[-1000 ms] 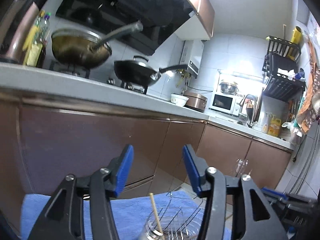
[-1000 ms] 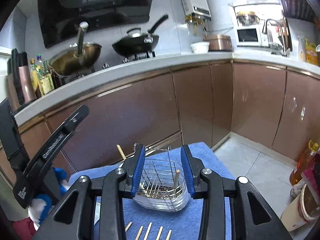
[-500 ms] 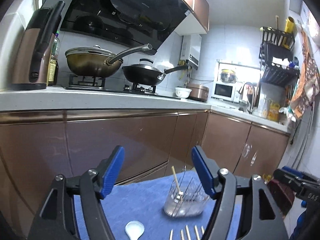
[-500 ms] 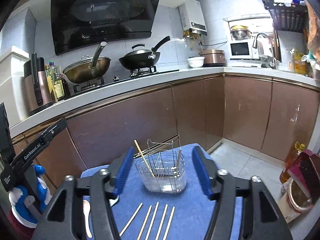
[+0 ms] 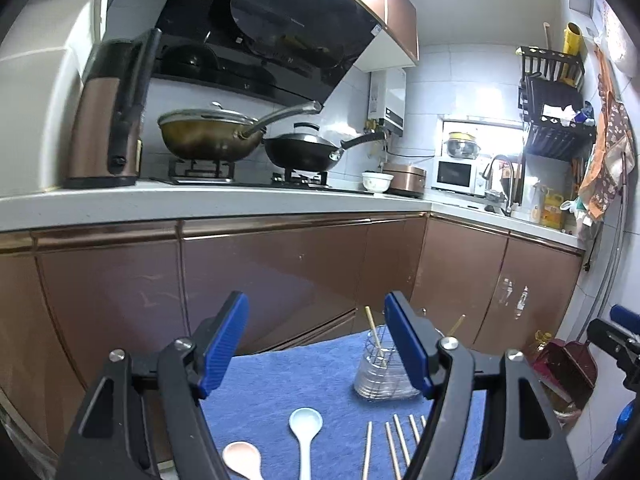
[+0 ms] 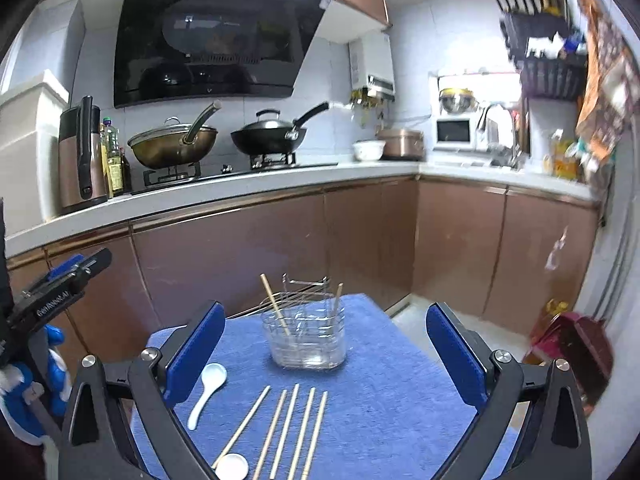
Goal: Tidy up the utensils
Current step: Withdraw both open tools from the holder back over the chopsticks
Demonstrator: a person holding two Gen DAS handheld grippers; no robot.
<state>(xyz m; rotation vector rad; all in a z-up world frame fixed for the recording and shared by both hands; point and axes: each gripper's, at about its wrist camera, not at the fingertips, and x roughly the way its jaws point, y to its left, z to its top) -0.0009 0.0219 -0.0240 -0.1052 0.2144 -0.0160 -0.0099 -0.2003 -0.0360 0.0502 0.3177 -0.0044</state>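
Observation:
A clear utensil holder (image 6: pixel 304 336) with a wire rack stands at the far side of the blue cloth (image 6: pixel 380 400); two chopsticks (image 6: pixel 276 312) lean in it. It also shows in the left wrist view (image 5: pixel 378 376). Several loose chopsticks (image 6: pixel 292 432) lie in a row in front of it. A white spoon (image 6: pixel 206 390) lies to their left, and a second spoon (image 6: pixel 232 466) at the near edge. In the left wrist view a white spoon (image 5: pixel 306 436) and a pinkish spoon (image 5: pixel 242 460) lie side by side. My right gripper (image 6: pixel 324 348) and left gripper (image 5: pixel 316 344) are open and empty above the cloth.
Brown cabinets (image 6: pixel 260 248) and a counter with a stove, two pans (image 6: pixel 176 148) and a kettle (image 6: pixel 80 156) stand behind the cloth. A dustpan (image 6: pixel 572 344) and an oil bottle sit on the floor at the right.
Both grippers have pulled back and risen from the holder, and both have opened wider. More of the cloth, the spoons and the loose chopsticks have come into view.

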